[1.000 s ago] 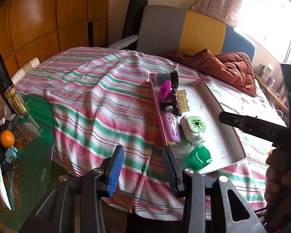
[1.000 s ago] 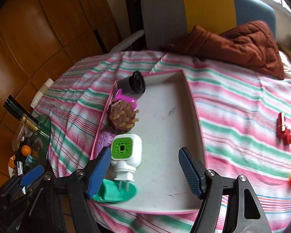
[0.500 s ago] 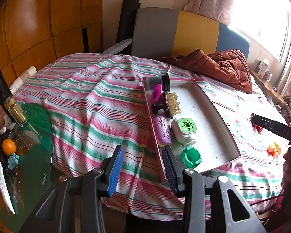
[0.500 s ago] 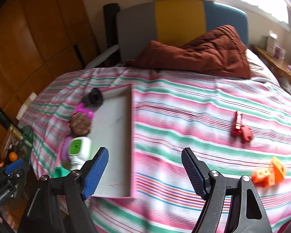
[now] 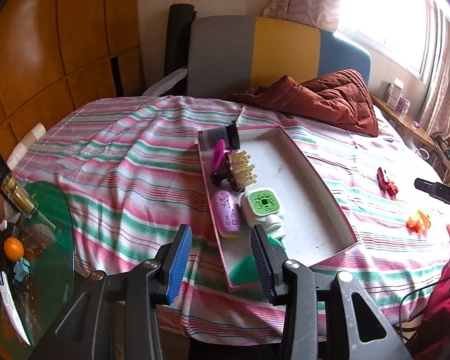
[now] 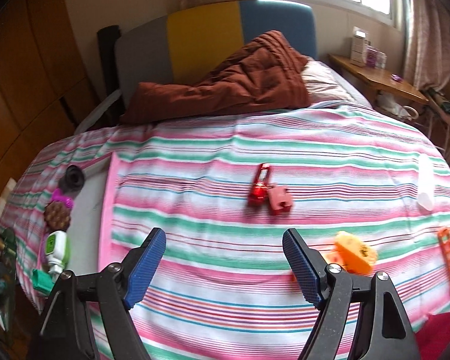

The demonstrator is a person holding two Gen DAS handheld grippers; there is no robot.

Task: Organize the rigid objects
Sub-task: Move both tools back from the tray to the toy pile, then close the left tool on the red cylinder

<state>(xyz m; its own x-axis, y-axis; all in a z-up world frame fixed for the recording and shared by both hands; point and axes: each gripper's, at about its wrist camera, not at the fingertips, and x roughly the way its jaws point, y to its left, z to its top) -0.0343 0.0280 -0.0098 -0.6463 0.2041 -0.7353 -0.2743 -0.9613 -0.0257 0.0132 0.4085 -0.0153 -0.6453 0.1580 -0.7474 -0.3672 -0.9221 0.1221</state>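
Red clip (image 6: 259, 186) lies lengthwise pointing toward the headboard (image 6: 207, 37).

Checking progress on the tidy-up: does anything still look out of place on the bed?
Yes. The tray holds a row of items along its left wall, but the red item and the orange item lie loose on the striped cover, outside it. Both grippers are open and empty.
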